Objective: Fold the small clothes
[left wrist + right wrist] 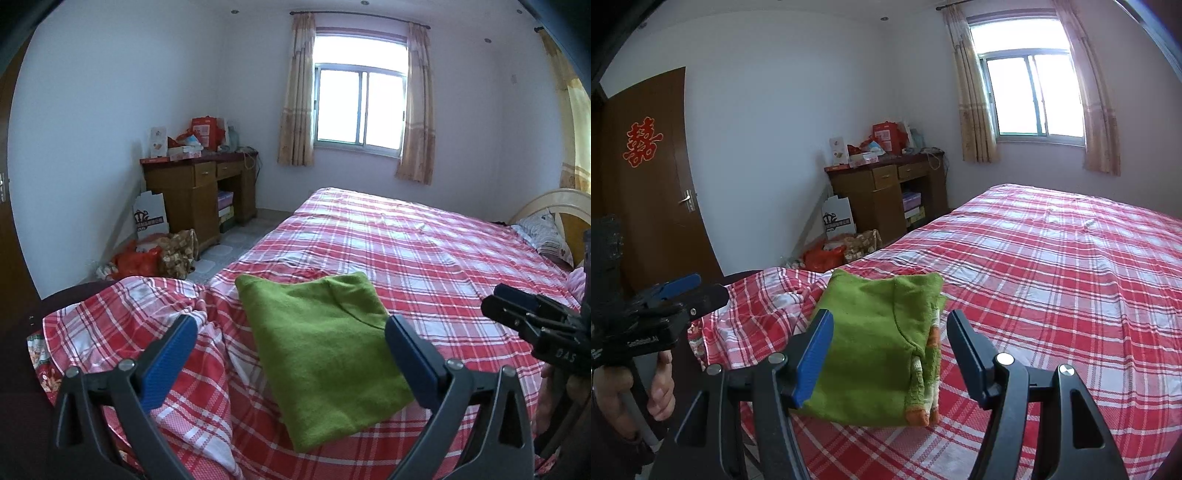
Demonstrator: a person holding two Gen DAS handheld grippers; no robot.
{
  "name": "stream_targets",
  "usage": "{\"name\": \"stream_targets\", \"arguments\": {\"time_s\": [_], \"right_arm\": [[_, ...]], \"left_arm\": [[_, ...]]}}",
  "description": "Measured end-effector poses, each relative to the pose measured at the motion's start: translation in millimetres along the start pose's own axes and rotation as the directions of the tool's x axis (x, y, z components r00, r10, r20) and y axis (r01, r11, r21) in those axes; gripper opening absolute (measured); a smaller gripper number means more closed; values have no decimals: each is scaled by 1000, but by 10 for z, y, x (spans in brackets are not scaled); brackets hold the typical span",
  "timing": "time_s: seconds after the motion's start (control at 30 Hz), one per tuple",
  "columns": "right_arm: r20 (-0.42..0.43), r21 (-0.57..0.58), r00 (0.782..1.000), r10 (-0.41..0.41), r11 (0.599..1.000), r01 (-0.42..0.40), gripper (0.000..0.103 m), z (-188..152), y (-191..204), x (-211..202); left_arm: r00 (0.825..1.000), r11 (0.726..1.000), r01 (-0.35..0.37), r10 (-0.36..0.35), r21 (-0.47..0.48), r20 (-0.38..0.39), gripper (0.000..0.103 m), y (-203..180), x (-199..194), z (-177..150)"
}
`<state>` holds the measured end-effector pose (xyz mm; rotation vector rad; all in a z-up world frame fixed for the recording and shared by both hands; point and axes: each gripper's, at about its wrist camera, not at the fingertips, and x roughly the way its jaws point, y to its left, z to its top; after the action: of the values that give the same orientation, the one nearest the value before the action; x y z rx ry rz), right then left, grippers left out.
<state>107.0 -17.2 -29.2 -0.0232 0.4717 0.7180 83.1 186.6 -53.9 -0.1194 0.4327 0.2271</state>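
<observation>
A green garment [325, 354] lies folded into a compact rectangle on the red plaid bed [424, 251]. In the right wrist view the garment [875, 350] shows orange and striped cuffs along its right edge. My left gripper [291, 328] is open and empty, hovering above the garment's near part. My right gripper [888, 325] is open and empty, just above the garment's near edge. The right gripper also shows at the right of the left wrist view [517, 306], and the left gripper at the left of the right wrist view [690, 288].
The sheet is rumpled at the bed's near left corner [140, 314]. A wooden desk [199, 195] with boxes stands by the far wall, with bags on the floor [155, 258] beside it. A pillow [543, 232] lies at the headboard. A brown door [653, 177] is at the left.
</observation>
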Motion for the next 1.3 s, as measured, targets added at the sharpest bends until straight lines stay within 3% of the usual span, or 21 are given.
{"name": "stream_targets", "arguments": {"time_s": [1.03,1.3], "right_arm": [[49,-21,999,-11,1000,12,65,23,26,-150],[66,-17,998,-15,1000,17,65,3,16,-191]], "left_arm": [[999,1000,14,-14,3,-36,103,-25,61,-87],[1000,1000,-3,3,16,-7,103,-68,-12,-53]]}}
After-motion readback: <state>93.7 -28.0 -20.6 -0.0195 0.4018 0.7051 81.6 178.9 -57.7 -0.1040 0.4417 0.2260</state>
